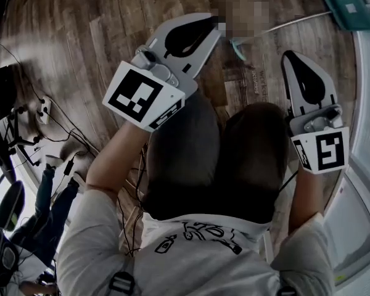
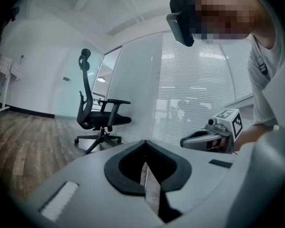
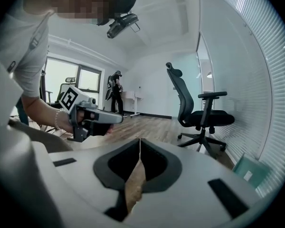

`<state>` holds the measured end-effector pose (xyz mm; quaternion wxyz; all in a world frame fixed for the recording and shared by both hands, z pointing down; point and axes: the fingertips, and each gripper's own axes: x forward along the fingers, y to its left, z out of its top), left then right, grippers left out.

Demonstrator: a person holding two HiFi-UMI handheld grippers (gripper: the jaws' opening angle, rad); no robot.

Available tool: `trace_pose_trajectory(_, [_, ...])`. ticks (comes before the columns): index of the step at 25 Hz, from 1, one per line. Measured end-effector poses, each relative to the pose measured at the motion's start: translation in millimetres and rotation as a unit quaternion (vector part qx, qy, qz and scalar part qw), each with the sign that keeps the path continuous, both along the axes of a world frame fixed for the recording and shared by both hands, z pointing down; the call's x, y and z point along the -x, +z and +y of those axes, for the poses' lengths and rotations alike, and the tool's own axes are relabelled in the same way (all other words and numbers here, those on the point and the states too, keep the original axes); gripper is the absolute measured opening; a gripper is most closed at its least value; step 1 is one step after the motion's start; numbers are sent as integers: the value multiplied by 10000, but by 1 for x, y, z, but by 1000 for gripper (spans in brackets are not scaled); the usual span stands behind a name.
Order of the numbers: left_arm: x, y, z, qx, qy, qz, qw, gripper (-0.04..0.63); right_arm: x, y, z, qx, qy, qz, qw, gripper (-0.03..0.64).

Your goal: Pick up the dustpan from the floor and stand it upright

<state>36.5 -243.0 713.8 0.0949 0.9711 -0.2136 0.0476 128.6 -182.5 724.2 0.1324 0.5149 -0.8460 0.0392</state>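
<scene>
Left gripper (image 1: 213, 26), head view: held out over the person's left knee, jaws drawn together to a point, nothing in them. Right gripper (image 1: 288, 55) over the other knee, jaws likewise pressed together and empty. Both marker cubes face up toward the camera. Person is bent low, dark trousers (image 1: 216, 153) filling the middle of the view. Dustpan (image 1: 348, 5), teal, lies on the wood floor (image 1: 80, 29) at the top right corner, close by the glass wall (image 1: 367, 103); its thin long handle runs leftward across the boards. It is well apart from both grippers. Cables (image 1: 61, 113) trail over the floor on the left.

Left gripper view: jaws meet along one closed seam, tips touching, no object between. Beyond them a black office chair (image 2: 102, 115) stands on the floor before the glass wall with blinds. The right gripper shows at right, level, in the person's hand. No dustpan seen from here.

Right gripper view: jaws closed tip to tip, only bare floor showing through the gap behind the tips. The left gripper sits at left, gripped in a hand. The office chair stands ahead to the right. The dustpan shows as a teal slab low at right, at the foot of the glass wall. A second person (image 3: 115, 91) stands far back in the room.
</scene>
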Motion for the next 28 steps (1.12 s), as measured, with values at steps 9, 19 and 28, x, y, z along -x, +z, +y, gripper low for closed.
trace_pose_trajectory(9, [-8,82,-7,-53,332,-486,9983,2,-15,95,-12,272,-159,137,9994,3])
trace_pose_trajectory(19, [6,184,-13,104,269,-679,9973,2,-5,204,-12,709,-453,-9,9965,5])
trace_pose_trajectory(28, [-3,262,18,358,390,-745,9958,2,7,287,3,1014,-629,88,9928,57])
